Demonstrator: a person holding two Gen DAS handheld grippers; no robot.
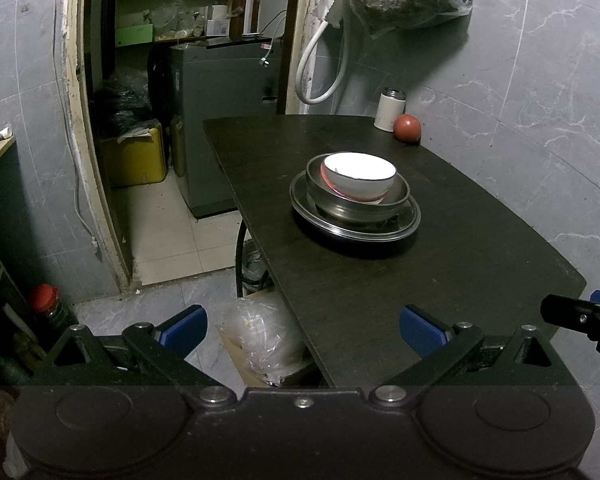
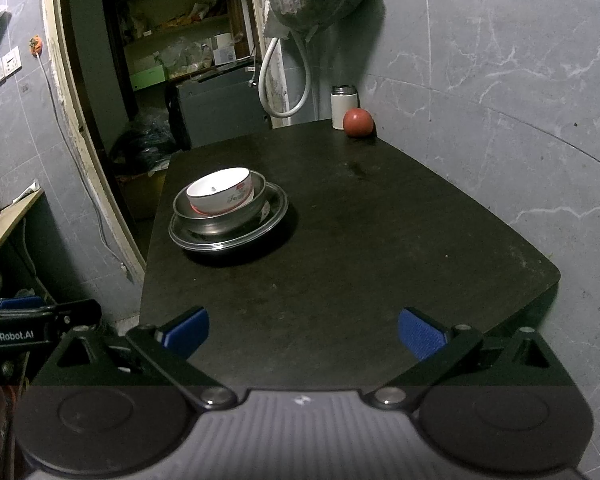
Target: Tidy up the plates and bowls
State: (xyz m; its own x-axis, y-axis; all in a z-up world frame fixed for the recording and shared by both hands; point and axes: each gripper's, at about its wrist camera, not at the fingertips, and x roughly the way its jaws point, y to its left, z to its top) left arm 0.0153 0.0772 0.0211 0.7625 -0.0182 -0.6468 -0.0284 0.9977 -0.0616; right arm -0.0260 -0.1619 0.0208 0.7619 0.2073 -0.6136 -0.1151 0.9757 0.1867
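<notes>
Both grippers hanging back at the near edge, nothing gripped: left gripper spread wide with blue pads apart, right gripper same deal, released and holding nothing. Probably parked low and open like that to line up a reach. Past them, bare dark table. Mid-table sits the stack: white bowl nested slightly tilted inside a steel bowl, all resting on a steel plate, biggest at the bottom so it stays stable. Looks basically organized already. Way back by the wall, white canister just beside a red ball, out of the way.
</notes>
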